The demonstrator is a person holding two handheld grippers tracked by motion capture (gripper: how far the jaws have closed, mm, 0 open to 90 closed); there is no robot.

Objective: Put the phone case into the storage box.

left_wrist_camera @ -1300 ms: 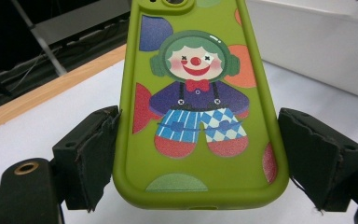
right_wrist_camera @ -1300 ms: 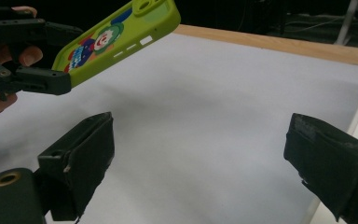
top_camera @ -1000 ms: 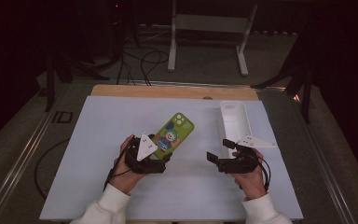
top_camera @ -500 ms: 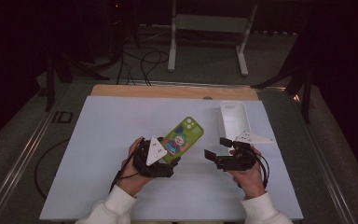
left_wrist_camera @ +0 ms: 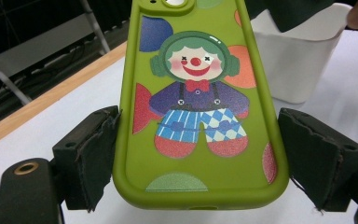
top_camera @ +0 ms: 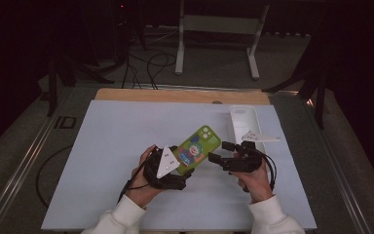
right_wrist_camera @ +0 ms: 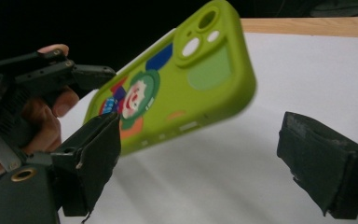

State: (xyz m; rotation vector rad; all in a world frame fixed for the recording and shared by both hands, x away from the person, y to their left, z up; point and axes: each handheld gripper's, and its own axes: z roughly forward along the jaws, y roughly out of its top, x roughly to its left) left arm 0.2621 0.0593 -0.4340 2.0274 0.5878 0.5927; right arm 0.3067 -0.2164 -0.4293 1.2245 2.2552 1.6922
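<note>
A lime-green phone (top_camera: 197,146) with a clown picture on its back is held above the white table sheet (top_camera: 117,146). My left gripper (top_camera: 184,163) is shut on its lower end. In the left gripper view the pads (left_wrist_camera: 98,154) press both long edges of the phone (left_wrist_camera: 196,107), with the left gripper (left_wrist_camera: 196,163) around its bottom. My right gripper (top_camera: 219,151) sits just right of the phone's camera end and is open. Its jaws have just been closing a little. In the right gripper view the phone (right_wrist_camera: 177,84) hangs ahead of the right gripper (right_wrist_camera: 200,158), touching neither pad.
A white oblong tray (top_camera: 243,119) lies on the sheet behind my right hand, and its wall shows as the white tray (left_wrist_camera: 307,60) in the left gripper view. A wooden strip (top_camera: 175,95) edges the table's far side. A metal stand (top_camera: 219,24) is on the floor beyond.
My left gripper has carried the phone to the right, with its top end swung toward the right gripper. The right gripper has barely shifted.
</note>
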